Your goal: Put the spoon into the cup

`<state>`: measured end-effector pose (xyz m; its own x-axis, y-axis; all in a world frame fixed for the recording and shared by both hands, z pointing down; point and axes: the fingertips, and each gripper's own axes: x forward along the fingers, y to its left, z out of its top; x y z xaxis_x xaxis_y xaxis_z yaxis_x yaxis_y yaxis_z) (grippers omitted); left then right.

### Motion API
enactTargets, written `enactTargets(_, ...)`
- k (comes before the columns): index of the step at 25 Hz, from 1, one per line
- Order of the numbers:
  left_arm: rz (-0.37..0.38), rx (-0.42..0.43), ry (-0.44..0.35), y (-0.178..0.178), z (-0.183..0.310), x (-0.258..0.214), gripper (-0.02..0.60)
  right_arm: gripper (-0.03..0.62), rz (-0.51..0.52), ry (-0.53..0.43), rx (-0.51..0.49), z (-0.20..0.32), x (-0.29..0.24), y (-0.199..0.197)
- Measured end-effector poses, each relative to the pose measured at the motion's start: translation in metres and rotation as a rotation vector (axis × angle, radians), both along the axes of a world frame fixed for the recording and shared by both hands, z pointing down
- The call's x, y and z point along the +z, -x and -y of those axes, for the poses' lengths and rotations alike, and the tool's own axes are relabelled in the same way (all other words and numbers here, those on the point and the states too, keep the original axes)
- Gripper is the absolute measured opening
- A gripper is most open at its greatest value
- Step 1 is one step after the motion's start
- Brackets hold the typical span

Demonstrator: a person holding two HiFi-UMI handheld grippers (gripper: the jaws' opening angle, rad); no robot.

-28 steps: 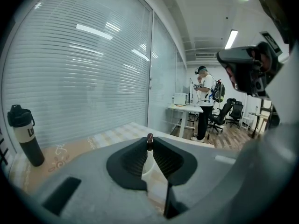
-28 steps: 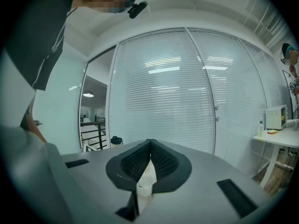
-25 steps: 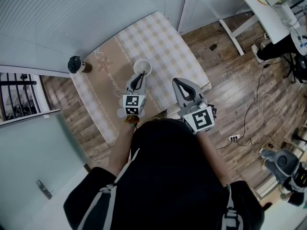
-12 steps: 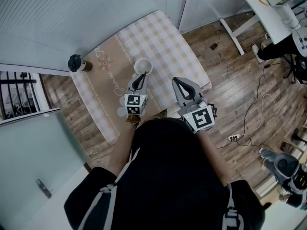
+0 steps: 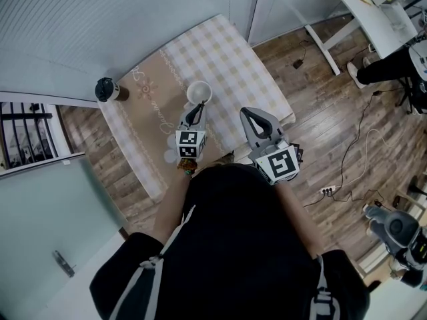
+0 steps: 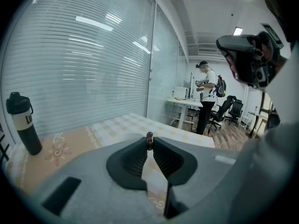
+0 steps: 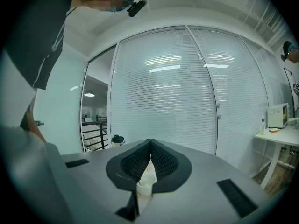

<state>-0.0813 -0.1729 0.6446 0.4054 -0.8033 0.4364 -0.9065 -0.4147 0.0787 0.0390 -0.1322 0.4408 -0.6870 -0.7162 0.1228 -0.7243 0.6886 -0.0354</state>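
The left tongs [image 5: 198,105] are closed, their tips pinching a small dark rounded end [image 6: 149,135] that looks like the tip of the spoon's handle. The rest of the spoon cannot be made out in any view. In the head view these tips sit right at the near rim of the white cup [image 5: 198,92], which stands upright on the checked tablecloth [image 5: 227,52] just ahead of them. Whether the spoon reaches into the cup cannot be told.

In the left gripper view, the left tongs [image 6: 149,141] point across the table [image 6: 117,125], and only cloth shows through the narrow gap behind the closed tips. A dark bottle with a pale band [image 6: 22,122] stands far to their left, near the table's edge and close to the blinds. Ahead and to the right of the tongs, beyond the table, a person [image 6: 205,99] stands by a white desk.

The right tongs [image 5: 245,112] are held to the right of the left pair, well apart from the cup. Their tips [image 7: 150,142] meet with nothing between them. The cup [image 7: 145,183] shows only through the opening behind the closed tips, and the bottle [image 7: 117,140] appears a little to their left. In the head view the bottle [image 5: 105,89] stands at the far-left corner of the table.
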Motion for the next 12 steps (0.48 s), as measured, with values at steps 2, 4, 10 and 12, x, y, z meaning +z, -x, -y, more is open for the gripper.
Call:
enactTargets(2, -0.002, -0.004, -0.002, -0.0004, 0.0015, 0.0021, 0.052, 0.008, 0.001, 0.006, -0.001, 0.0000, 0.0019, 0.0004)
enactTargets(4, -0.004, -0.005, -0.006, -0.0012, 0.0027, 0.0033, 0.052, 0.008, 0.017, -0.007, -0.008, -0.0002, -0.0002, 0.0024)
enactTargets(10, 0.039, 0.020, -0.022, -0.0044, 0.0052, 0.0036, 0.051, 0.008, -0.006, 0.007, -0.008, 0.0002, 0.0033, 0.0021)
enactTargets(12, 0.054, 0.027, -0.024, -0.0045, 0.0052, 0.0047, 0.052, 0.008, -0.004, 0.004, -0.011, 0.0001, 0.0031, 0.0027)
